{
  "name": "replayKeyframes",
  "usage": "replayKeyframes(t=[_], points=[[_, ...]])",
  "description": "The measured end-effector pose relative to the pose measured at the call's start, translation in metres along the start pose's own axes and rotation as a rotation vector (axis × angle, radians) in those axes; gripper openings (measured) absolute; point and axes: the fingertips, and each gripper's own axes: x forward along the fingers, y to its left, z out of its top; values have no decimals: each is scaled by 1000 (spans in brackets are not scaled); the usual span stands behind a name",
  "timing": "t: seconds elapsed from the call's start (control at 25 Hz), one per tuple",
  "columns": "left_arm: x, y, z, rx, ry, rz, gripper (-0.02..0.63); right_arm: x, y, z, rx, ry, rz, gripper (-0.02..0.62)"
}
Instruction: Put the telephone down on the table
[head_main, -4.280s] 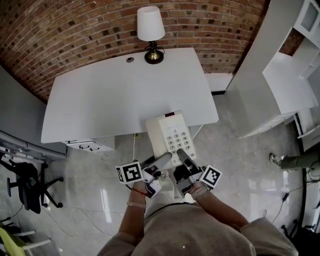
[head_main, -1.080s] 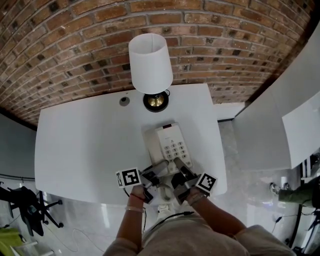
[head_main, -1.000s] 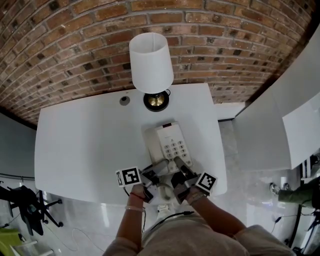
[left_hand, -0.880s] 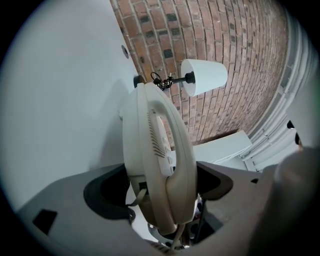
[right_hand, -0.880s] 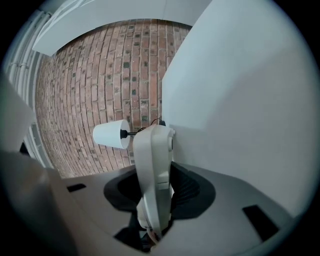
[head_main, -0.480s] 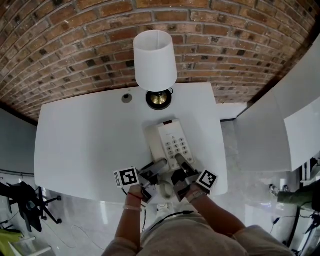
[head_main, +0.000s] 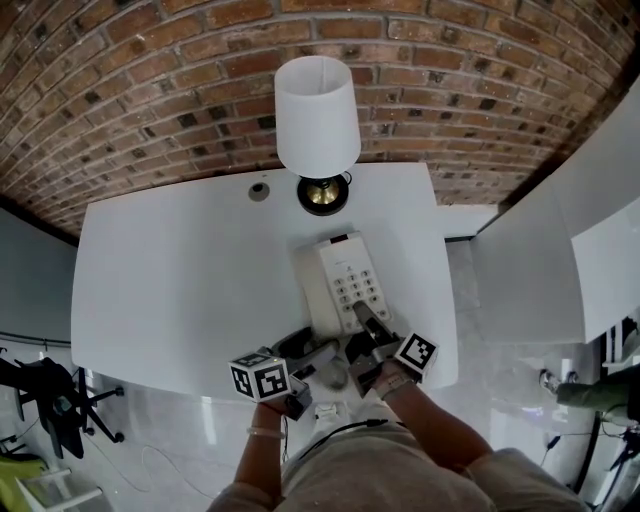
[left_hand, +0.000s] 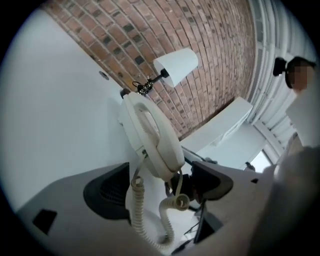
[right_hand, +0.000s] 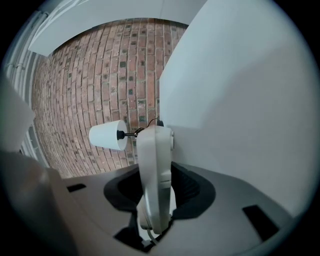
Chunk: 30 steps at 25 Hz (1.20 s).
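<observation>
Starting from the left, most of the big white rectangular table is bare.

Down at the near edge, around 7 o'clock from the phone, is the left gripper. Its own view shows the two dark pads standing well apart, with nothing pressed between them. Only the cream coiled handset cord dangles through the gap, and the phone's near end sits just ahead of the jaws.

The white plastic push-button telephone lies flat on the table, right of centre and close to the near edge, keypad up and handset in its cradle. At 12 o'clock from it, against the brick wall, stands the table lamp with a white shade and dark round base.

The right gripper comes in from about 5 o'clock. Its view shows both pads clamped on the telephone's near end, one on each side.

My read is that this is the tail end of the job. The phone looks to be resting on the tabletop, and one gripper is off it. All that's left is the release on the right side. That means spreading those jaws without nudging the phone, then pulling straight back toward 6 o'clock. I'd keep an eye on the cord so it doesn't snag a finger and drag the phone toward the edge.
</observation>
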Motion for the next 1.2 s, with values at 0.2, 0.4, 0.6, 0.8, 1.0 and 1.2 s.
replayKeyframes(t=[0.2, 0.4, 0.6, 0.8, 1.0, 1.2], points=[[2, 7, -22, 209, 144, 174, 382, 0, 0, -2, 5, -3, -3, 143], [3, 9, -26, 257, 165, 259, 199, -1, -1, -2, 2, -1, -13, 144], [0, 13, -27, 269, 174, 312, 138, -1, -5, -3, -12, 21, -35, 141], [-1, 19, -31, 250, 183, 335, 132, 0, -8, -8, -57, 84, -74, 155], [-1, 22, -34, 240, 197, 350, 129, -2, -8, -12, -78, 132, -78, 186], [-1, 24, -37, 230, 203, 363, 126, -10, -8, -17, -64, 157, -57, 209]])
